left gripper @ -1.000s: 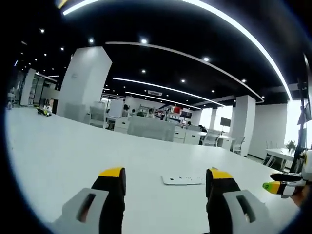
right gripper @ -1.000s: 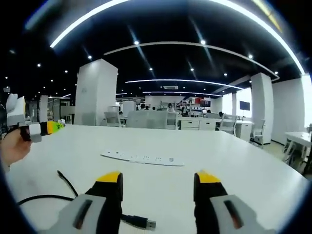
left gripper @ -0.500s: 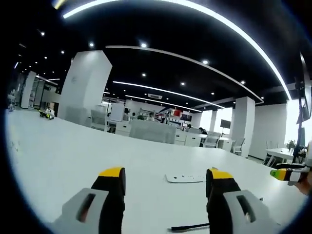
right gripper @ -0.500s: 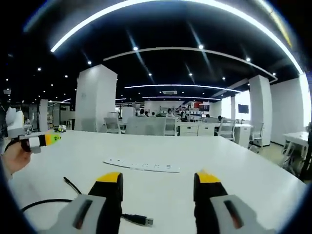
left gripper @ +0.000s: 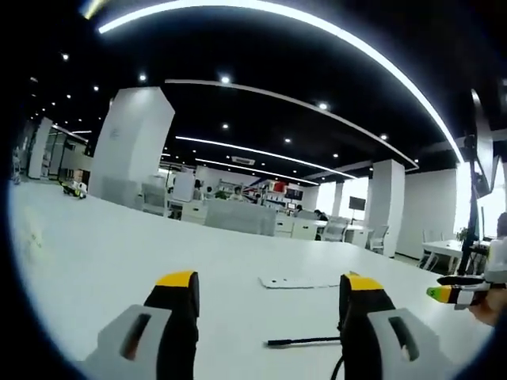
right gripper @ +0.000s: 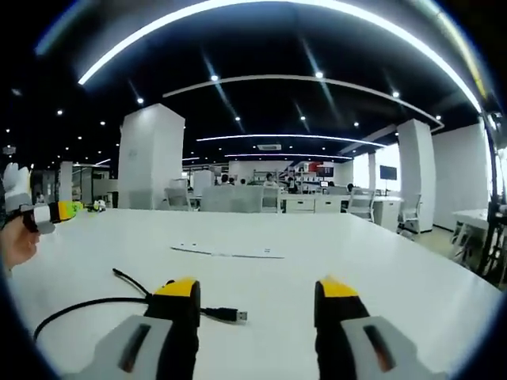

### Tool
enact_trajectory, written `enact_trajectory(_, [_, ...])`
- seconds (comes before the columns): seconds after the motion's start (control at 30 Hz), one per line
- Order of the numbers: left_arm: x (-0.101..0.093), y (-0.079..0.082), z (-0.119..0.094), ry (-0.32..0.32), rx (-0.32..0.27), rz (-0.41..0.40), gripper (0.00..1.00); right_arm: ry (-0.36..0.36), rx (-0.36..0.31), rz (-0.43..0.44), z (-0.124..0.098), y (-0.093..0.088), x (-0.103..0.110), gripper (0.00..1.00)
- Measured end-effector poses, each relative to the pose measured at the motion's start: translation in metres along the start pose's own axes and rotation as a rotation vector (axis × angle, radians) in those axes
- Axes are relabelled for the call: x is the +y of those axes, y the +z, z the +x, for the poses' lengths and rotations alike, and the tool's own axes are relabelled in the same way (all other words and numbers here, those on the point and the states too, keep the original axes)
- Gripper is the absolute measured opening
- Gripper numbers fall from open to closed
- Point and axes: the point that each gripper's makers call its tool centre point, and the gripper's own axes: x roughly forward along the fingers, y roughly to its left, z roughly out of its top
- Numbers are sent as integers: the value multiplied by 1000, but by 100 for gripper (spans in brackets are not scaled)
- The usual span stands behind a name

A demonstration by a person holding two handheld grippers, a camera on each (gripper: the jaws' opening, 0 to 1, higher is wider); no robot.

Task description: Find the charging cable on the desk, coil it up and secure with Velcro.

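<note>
1. The charging cable (right gripper: pixel 95 305) is a thin black lead lying loose on the white desk (right gripper: pixel 261 285). In the right gripper view it curves in from the lower left, disappears behind the left-hand jaw and comes out the other side as a USB plug (right gripper: pixel 230 315) sitting between the two jaws, a bit ahead of them. A second short end pokes up further back on the left

2. In the left gripper view a straight bit of the cable (left gripper: pixel 305 342) lies just in front of the right-hand jaw, flat on the desk

3. Right gripper (right gripper: pixel 258 294): jaws spread wide, nothing between them. Left gripper (left gripper: pixel 268 286): same deal, wide apart and not holding anything

4. Handling guess: it's light and floppy, so it'll just drag and flop rather than hold a shape, and the jacket looks smooth enough to slide through the pads. The plug is the only rigid bit, so I'd pinch right behind it with one gripper and feed loops with the other

5. Wouldn't clamp hard on the metal tip itself, that's the part most likely to get bent

6. The flat white power strip (right gripper: pixel 230 252) further back on the desk is well clear of the cable. Can't spot the Velcro from here
</note>
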Motion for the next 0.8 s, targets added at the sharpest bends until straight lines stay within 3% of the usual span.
enact_trajectory(0.17, [-4,-1,-18,36,-10,8,75,20,14,-6,-17,5,6,58])
enact_trajectory(0.43, [-4,4,-51,81,-26,36,74,34,-22,-3,-44,18,12,59])
enact_trajectory(0.8, [-19,11,-91,69,-47,9,73,44,-39,3,-86,20,22,57])
